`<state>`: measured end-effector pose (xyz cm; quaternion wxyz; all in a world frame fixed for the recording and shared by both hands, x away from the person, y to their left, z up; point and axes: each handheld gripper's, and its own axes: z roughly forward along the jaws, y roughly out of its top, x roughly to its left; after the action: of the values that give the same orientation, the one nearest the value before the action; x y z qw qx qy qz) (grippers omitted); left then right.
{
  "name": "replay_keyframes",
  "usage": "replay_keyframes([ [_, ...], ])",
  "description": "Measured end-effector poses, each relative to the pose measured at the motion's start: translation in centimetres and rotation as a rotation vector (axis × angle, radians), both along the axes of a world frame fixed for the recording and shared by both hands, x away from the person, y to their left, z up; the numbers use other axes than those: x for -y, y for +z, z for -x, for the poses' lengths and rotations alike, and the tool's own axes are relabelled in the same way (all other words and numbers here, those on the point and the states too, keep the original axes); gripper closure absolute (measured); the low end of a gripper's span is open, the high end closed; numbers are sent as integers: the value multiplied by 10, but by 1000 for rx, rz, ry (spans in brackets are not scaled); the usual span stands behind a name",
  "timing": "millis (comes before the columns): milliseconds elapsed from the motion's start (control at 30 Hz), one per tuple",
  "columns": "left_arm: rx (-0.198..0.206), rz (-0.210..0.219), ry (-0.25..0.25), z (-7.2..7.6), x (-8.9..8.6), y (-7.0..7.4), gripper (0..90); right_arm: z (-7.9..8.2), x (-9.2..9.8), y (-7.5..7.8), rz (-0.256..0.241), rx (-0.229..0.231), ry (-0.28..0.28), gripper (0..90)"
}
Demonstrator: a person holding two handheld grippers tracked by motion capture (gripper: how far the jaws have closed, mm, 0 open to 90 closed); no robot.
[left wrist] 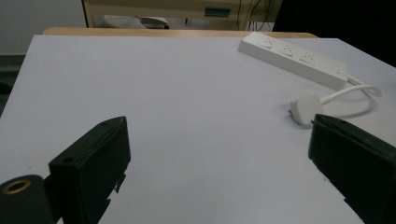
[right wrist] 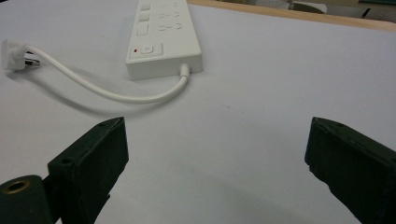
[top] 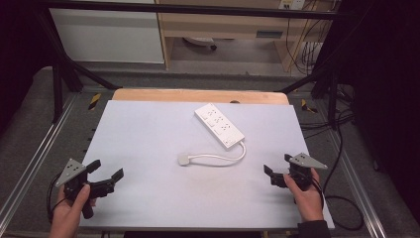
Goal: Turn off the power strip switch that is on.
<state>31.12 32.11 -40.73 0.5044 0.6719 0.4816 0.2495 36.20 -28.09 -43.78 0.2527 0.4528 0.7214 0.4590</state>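
Strip [top: 219, 125]: a white, flat, oblong power strip lying on the pale grey surface [top: 148, 148], set slantwise, toward the far side and a little right of centre. Its top carries a row of sockets; in the right gripper view a square switch [right wrist: 146, 49] with a small red mark beside it sits at the near end of the strip [right wrist: 163, 35]. A short white cable [top: 233, 156] leaves that near end, curls in a loop and runs leftward to a white plug [top: 184, 159], which rests on the surface nearer the person than the strip and apart from it. In the left gripper view the strip [left wrist: 293, 58] lies far right, with the plug [left wrist: 306, 108] just beyond the right-hand finger.

Left gripper [top: 106, 174]: held in a hand [top: 69, 210] well to the left of the strip and nearer the person, close to the surface's near left corner. Its black fingers [left wrist: 93, 163] are spread wide, holding and touching nothing, with bare surface between them.

Right gripper [top: 277, 168]: held in the other hand [top: 307, 196], nearer the person than the strip and to its right, close to the surface's right edge. Its fingers [right wrist: 91, 158] are likewise spread wide and empty; the cable [right wrist: 116, 93] lies beyond them, not touched.
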Motion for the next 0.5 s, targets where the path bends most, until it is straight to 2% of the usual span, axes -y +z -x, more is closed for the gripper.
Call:
replay_keyframes([
  [200,5,5,-3,0,0,0,56,2,1,1,2,-18,10,54],
  [500,4,-3,-10,0,2,0,55,5,0,3,6,-8,2,35],
])
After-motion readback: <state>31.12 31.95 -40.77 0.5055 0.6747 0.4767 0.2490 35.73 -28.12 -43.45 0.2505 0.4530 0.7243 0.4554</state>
